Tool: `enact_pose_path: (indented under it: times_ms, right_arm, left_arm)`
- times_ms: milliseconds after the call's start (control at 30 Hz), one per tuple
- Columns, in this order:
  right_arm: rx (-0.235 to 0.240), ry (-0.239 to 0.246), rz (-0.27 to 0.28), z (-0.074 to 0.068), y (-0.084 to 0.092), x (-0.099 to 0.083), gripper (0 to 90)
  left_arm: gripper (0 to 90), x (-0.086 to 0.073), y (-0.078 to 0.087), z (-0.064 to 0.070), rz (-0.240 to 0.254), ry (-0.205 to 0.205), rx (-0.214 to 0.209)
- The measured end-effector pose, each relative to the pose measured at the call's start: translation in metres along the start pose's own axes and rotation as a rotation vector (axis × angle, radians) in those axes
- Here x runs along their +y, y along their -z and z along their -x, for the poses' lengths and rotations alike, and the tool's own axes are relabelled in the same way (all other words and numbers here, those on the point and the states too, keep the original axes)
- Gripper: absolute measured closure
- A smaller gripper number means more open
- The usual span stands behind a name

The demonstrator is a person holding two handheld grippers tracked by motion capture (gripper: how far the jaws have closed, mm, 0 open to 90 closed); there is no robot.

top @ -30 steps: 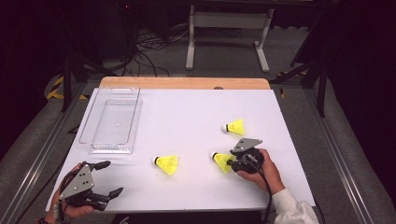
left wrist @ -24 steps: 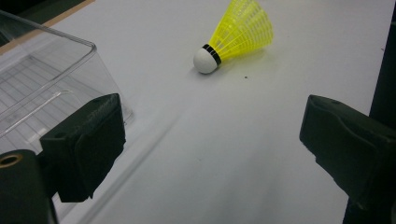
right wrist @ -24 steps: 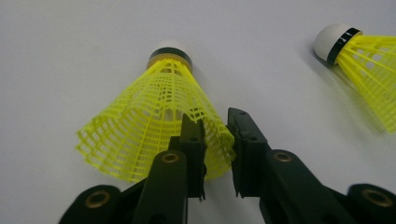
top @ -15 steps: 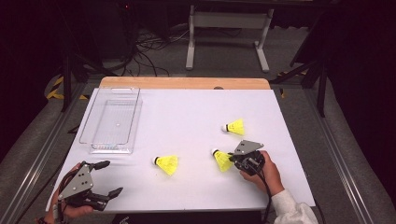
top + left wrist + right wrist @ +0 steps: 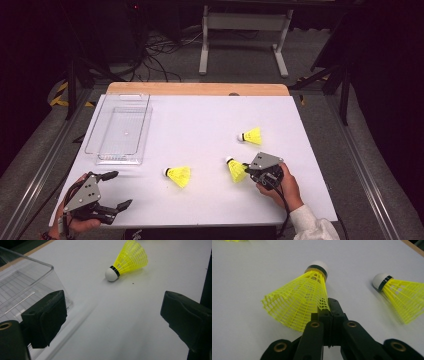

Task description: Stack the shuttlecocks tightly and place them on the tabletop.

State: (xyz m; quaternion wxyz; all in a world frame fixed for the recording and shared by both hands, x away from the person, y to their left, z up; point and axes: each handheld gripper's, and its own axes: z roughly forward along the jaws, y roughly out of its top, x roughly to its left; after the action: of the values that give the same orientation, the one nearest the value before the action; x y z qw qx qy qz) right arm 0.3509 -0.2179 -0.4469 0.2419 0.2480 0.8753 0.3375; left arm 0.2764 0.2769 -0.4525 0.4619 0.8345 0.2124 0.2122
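Yellow mesh skirt of shuttlecock (image 5: 297,307) pinched at rim by right gripper (image 5: 329,312), jaws just clamped together; high view hides that bite. Left gripper (image 5: 116,190) gaping, empty, near clear tray (image 5: 107,159); bare table (image 5: 200,125) beyond tray.

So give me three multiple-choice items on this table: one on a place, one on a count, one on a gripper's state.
1. Where is the clear tray?
A. far left of the table
B. near right corner
C. centre

2. How many yellow shuttlecocks lie on the table?
A. two
B. three
C. five

3. The right gripper is:
A. wide open
B. shut on a shuttlecock's skirt
C. shut on the tray

Answers:
1 A, it sits by the left edge.
2 B, one in the middle, one far right, one gripped.
3 B, its jaws pinch the mesh skirt.
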Motion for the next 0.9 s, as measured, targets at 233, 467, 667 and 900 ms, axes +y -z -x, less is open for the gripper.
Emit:
enact_pose_path:
  times_ms: [233,467,667,900]
  right_arm:
    - [-0.002,0.005,0.042,-0.003,0.004,0.003,90.0]
    - [-0.010,0.023,0.068,-0.006,0.007,0.007,90.0]
    - [-0.001,0.038,0.098,-0.013,0.011,0.011,90.0]
    - [0.062,0.061,0.129,-0.024,0.012,0.018,90.0]
  left_arm:
    - [7.7,0.000,-0.001,-0.001,0.000,0.000,0.002]
    - [7.7,-0.001,0.000,-0.001,0.003,0.003,0.000]
    - [7.7,0.000,0.002,0.001,0.006,-0.007,0.002]
    - [7.6,0.000,0.002,0.001,0.003,-0.010,0.003]
